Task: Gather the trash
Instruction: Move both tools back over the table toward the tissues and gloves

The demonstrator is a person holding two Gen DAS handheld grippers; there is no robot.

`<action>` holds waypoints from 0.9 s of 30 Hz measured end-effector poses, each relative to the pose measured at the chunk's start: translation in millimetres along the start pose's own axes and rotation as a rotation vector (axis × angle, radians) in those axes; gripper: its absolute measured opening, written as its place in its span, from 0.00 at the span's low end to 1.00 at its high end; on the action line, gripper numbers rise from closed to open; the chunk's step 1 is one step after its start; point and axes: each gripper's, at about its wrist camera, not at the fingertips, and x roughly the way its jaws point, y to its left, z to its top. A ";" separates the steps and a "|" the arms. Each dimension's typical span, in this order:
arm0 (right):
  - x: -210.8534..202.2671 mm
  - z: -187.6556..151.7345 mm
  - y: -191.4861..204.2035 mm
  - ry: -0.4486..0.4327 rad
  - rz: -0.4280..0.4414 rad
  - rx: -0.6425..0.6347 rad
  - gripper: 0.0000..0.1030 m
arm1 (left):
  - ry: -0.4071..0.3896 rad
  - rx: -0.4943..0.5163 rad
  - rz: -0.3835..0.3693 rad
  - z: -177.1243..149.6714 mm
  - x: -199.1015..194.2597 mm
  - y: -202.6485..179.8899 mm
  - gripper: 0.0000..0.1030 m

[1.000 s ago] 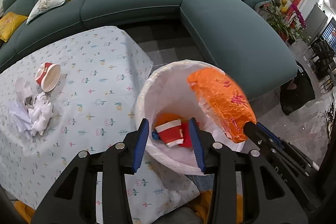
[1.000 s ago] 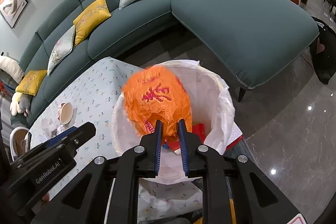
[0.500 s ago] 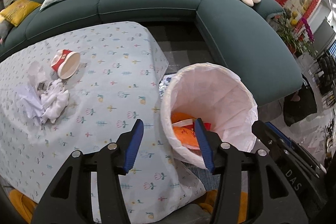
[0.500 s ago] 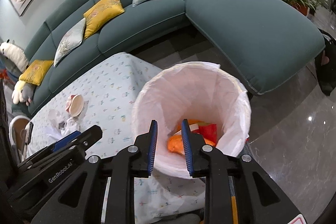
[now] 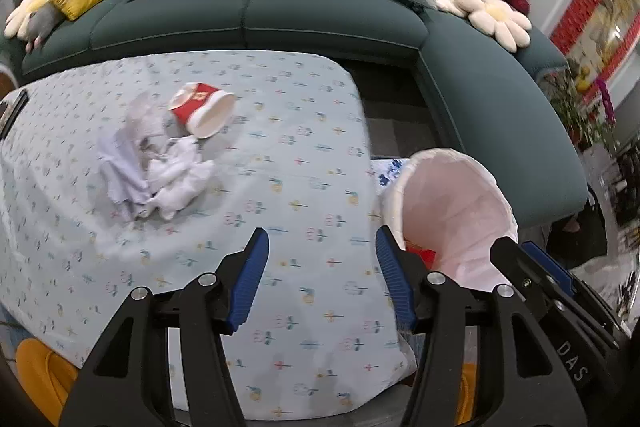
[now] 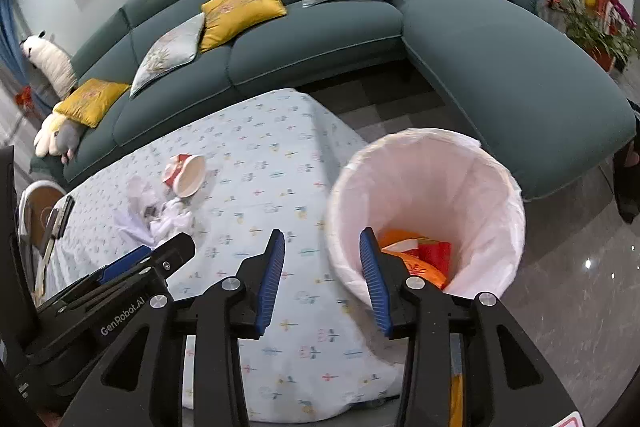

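Observation:
A white-lined bin (image 6: 472, 183) stands beside the table's right edge, with an orange bag (image 6: 416, 265) and red packaging lying inside. On the patterned tablecloth (image 5: 288, 163) lie a tipped red paper cup (image 5: 202, 107) and a heap of crumpled white tissues (image 5: 160, 173). My left gripper (image 5: 322, 247) hangs over the cloth, its jaws opening with nothing between them. My right gripper (image 6: 322, 247) is at the bin's left rim, its jaws also opening and empty. The cup (image 6: 184, 173) and tissues (image 6: 160, 217) lie far left of it.
A dark green corner sofa (image 6: 480, 67) with yellow and grey cushions wraps behind the table and the bin. A dark phone-like object (image 6: 60, 215) lies at the cloth's left edge. Grey tiled floor (image 6: 580, 287) stretches to the right. Plants stand at the far right.
The orange bag left the right gripper and dropped into the bin. Both grippers have opened wider and swung left, from over the bin toward the table.

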 end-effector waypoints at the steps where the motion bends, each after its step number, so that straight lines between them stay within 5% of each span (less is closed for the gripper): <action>1: 0.0 -0.3 6.7 0.002 0.002 -0.011 0.38 | -0.003 -0.010 0.002 -0.3 -2.0 5.2 0.51; 27: 40.8 -22.4 132.2 0.078 0.017 -0.225 0.46 | -0.011 -0.224 0.097 -6.6 -8.3 158.8 0.54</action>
